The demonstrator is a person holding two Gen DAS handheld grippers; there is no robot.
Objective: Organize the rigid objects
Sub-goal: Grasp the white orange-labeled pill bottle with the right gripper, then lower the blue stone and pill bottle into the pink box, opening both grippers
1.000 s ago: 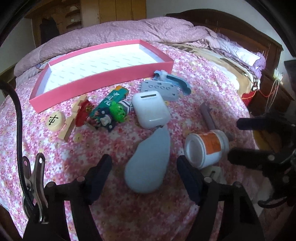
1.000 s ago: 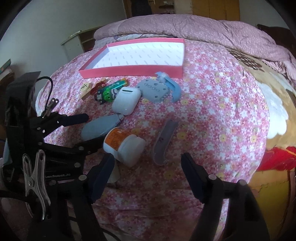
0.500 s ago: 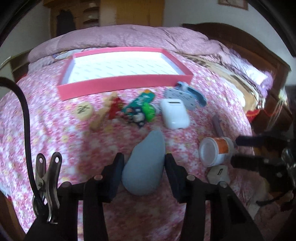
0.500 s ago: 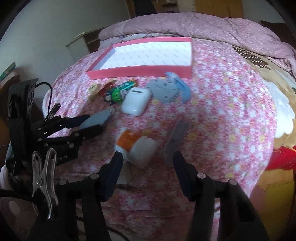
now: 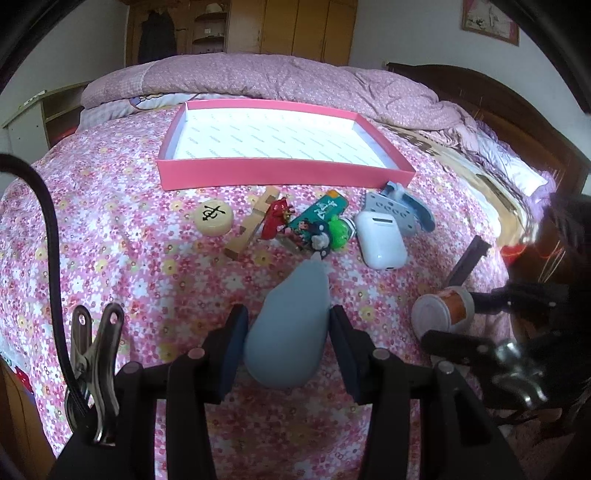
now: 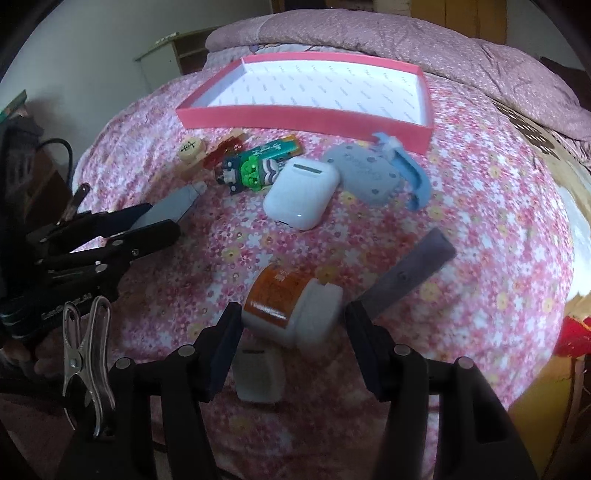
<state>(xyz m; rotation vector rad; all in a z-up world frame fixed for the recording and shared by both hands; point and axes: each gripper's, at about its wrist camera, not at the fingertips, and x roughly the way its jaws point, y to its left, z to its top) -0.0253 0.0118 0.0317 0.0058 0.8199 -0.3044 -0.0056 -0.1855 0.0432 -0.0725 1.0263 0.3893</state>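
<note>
On the flowered bedspread (image 5: pixel 122 236), left gripper (image 5: pixel 286 341) clamps the grey teardrop piece (image 5: pixel 290 325) and right gripper (image 6: pixel 291 332) pinches the orange-labelled jar (image 6: pixel 291 306). Clear cloth ahead of both; pink tray (image 5: pixel 280 176) sits beyond the clutter

Floral bedsheet (image 5: pixel 129 229), pink quilt (image 5: pixel 258 77), wooden wardrobe (image 5: pixel 295 29), framed picture (image 5: pixel 489 18).

Home bedroom: bed (image 5: pixel 110 229) w/ quilt (image 5: pixel 258 77), wardrobe (image 5: pixel 295 29).

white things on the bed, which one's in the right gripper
The orange-labelled bottle, lying on its side between the right gripper pads. The white earbud case lies farther off near the pink tray.
</note>
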